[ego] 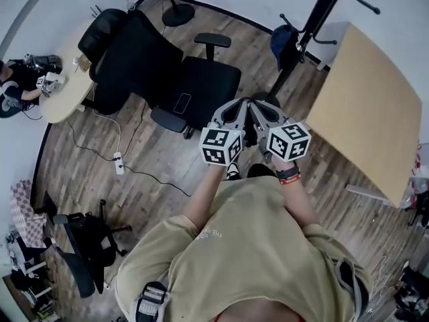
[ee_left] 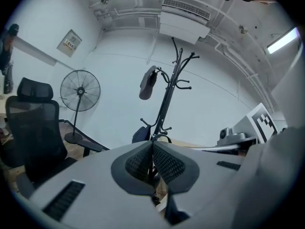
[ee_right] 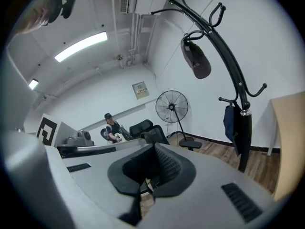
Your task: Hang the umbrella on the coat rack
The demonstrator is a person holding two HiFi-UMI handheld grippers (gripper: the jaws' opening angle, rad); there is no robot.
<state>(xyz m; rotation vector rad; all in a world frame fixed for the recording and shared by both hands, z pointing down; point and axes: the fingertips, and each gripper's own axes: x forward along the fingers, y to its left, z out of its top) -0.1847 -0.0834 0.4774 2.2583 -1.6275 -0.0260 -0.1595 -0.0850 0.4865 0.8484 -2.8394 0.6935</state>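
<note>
Both of my grippers sit side by side in front of the person's chest, pointing at the rack (ego: 305, 32). The left gripper (ee_left: 152, 149) has its jaws pressed together with nothing between them. The right gripper (ee_right: 153, 149) is the same, clenched on nothing.

I take the dark oblong bundle hanging from an upper hook of the rack for the folded umbrella (ee_right: 197, 59). It dangles by a short loop, its long axis close to upright with a slight tilt. It hangs clear of the pole rather than against it. If I read it right, the umbrella is already hung and nothing is left to carry.

What matters for any coming move is direction. From the left gripper view the umbrella (ee_left: 148, 82) is almost straight ahead and well above the jaws, just left of the pole. From the right gripper view it is up and to the right.

In the head view the rack stands ahead and to the right of both grippers, so the right gripper (ego: 265, 109) is the nearer one and the left gripper (ego: 234, 109) would have to cross over. Any reach has to go upward and forward.

A blue bag (ee_right: 230, 123) hangs lower on the rack, beside the pole. A tabletop (ego: 369, 106) lies to the right of it.
</note>
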